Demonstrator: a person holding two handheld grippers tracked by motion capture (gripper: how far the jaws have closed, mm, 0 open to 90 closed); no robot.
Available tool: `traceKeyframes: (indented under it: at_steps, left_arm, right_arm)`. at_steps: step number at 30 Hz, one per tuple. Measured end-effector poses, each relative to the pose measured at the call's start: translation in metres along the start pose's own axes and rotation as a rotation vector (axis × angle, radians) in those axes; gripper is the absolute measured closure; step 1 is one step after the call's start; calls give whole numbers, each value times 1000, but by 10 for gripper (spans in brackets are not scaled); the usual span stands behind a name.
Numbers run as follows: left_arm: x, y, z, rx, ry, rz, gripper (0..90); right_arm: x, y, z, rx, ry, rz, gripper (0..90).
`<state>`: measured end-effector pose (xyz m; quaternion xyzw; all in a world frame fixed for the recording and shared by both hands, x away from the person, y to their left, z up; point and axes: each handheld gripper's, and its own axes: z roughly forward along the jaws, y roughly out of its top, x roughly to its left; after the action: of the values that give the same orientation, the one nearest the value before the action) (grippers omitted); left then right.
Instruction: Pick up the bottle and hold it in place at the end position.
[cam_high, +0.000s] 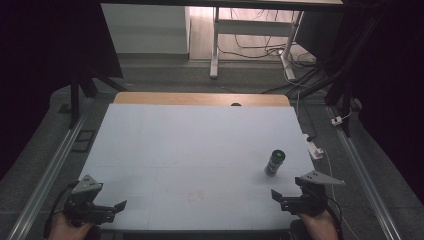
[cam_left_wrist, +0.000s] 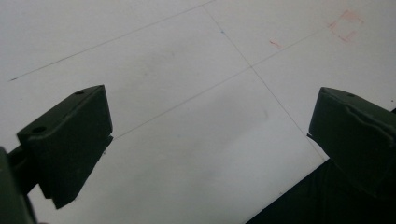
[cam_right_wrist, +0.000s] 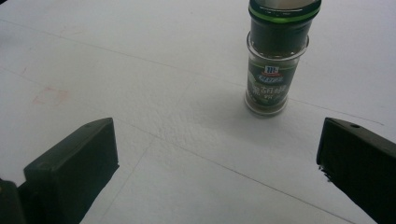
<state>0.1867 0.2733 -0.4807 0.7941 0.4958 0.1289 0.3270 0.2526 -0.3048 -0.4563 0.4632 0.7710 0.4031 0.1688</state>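
One spice jar (cam_high: 274, 162) stands upright on the white surface (cam_high: 190, 150), and it is the thing nearest either tool. It sits just ahead of the right hand-held gripper (cam_high: 290, 196), slightly toward that gripper's inner side in the high view; in the right gripper view the jar (cam_right_wrist: 275, 60) rises beyond the two black jaws, closer to the right jaw than to the left, with bare surface between it and the jaw tips. Its long axis runs vertical, so a level approach with the jaws either side of the body looks the natural grip.

The right hand-held gripper has its jaws spread wide and empty, well more than the jar's width apart. The left hand-held gripper (cam_high: 102, 210) is likewise wide and empty, far off across the surface from the jar, with faint pencil lines and a pinkish mark (cam_left_wrist: 345, 25) ahead of it.

The jar is clear glass or plastic filled with dark contents, carrying a dark label with a small red-and-white logo, and topped by a cap with a green ring.
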Motion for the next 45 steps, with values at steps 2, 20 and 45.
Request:
traceKeyframes:
  at_steps: [2, 20, 45]
  left_arm:
    - [0, 0, 0, 2, -10, 0, 6]
    - [2, 0, 0, 7, -49, -9, 0]
    - [4, -1, -1, -3, -52, -24, 0]
  right_arm:
    - [0, 0, 1, 4, 2, 0, 0]
    - [1, 1, 4, 38, 9, -16, 0]
    - [-3, 5, 8, 5, 36, -39, 0]
